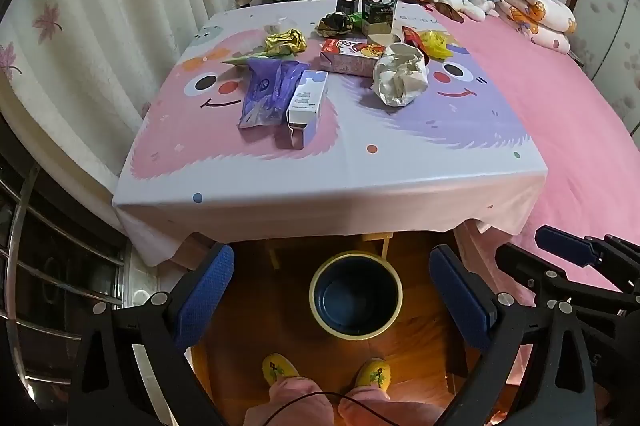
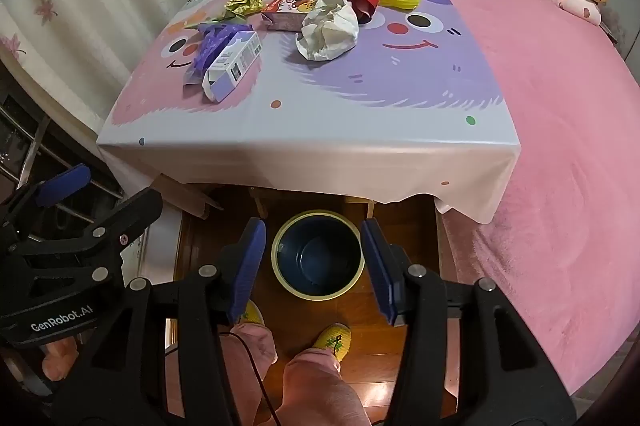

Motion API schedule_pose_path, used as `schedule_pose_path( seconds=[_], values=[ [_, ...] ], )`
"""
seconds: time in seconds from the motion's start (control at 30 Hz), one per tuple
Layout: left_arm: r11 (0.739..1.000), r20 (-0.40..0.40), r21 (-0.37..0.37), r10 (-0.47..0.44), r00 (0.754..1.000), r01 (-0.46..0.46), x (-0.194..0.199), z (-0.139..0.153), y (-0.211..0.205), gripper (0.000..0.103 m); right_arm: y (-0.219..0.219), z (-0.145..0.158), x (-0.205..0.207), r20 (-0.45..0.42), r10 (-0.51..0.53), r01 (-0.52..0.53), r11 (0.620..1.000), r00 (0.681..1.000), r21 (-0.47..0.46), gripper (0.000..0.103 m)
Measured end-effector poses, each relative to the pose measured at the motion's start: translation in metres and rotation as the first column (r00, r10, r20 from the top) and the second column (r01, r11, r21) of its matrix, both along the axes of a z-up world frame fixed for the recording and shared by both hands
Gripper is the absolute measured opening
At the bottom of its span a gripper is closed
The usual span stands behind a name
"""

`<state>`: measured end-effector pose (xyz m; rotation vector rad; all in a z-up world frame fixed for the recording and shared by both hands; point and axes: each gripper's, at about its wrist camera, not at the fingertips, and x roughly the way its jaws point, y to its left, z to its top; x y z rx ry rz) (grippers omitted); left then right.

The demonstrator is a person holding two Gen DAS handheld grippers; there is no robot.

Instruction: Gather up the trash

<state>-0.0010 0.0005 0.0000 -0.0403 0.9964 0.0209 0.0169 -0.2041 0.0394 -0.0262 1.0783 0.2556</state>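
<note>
A wide bed under a pink plush blanket (image 2: 560, 130) fills the right side of both views. Beside it stands a table draped in a pale cartoon-monster tablecloth (image 1: 360, 170), with the trash scattered over its far half. On the wooden floor (image 2: 400, 358), just in front of the table's near edge, sits a round dark-blue bin with a cream rim (image 1: 355, 294), apparently empty. The biggest piece of trash is a crumpled white paper bag (image 1: 400, 74) near the table's middle. Left of it lie a white and lilac carton (image 1: 306, 102), touching a purple plastic wrapper (image 1: 262, 92). Behind them are a pink and red snack box (image 1: 350, 56), a crumpled gold foil wrapper (image 1: 286, 41) and a yellow plastic packet (image 1: 436, 44). The left gripper (image 1: 332, 300) hangs above the bin, jaws spread wide, gripping nothing. The right gripper (image 2: 314, 264) is likewise parted and empty above the bin.
</note>
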Motion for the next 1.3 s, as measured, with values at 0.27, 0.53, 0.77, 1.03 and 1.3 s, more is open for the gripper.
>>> schedule_pose_path(
  seconds=[0.27, 0.53, 0.77, 1.03, 1.3],
  values=[
    [1.0, -0.005, 0.009, 0.003, 1.0, -0.003, 0.0, -0.001, 0.003, 0.1, -0.002, 0.0, 0.003, -0.009, 0.003, -0.003, 1.0, 1.0, 0.001, 0.047],
    [1.0, -0.021, 0.01, 0.007, 1.0, -0.007, 0.002, -0.004, 0.002, 0.1, 0.0, -0.003, 0.003, -0.014, 0.002, -0.002, 1.0, 1.0, 0.001, 0.047],
    [1.0, -0.022, 0.013, 0.006, 1.0, -0.006, 0.002, -0.005, 0.004, 0.1, 0.001, -0.003, 0.003, -0.017, 0.001, -0.001, 1.0, 1.0, -0.001, 0.047],
    [1.0, -0.024, 0.012, 0.007, 1.0, -0.007, 0.002, -0.005, 0.004, 0.1, 0.0, -0.005, 0.003, -0.019, 0.004, -0.004, 1.0, 1.0, 0.003, 0.047],
    [1.0, -0.021, 0.014, 0.009, 1.0, -0.009, 0.002, -0.007, 0.005, 0.099, 0.007, -0.01, 0.004, -0.024, 0.006, -0.006, 1.0, 1.0, 0.0, 0.047]
  ],
)
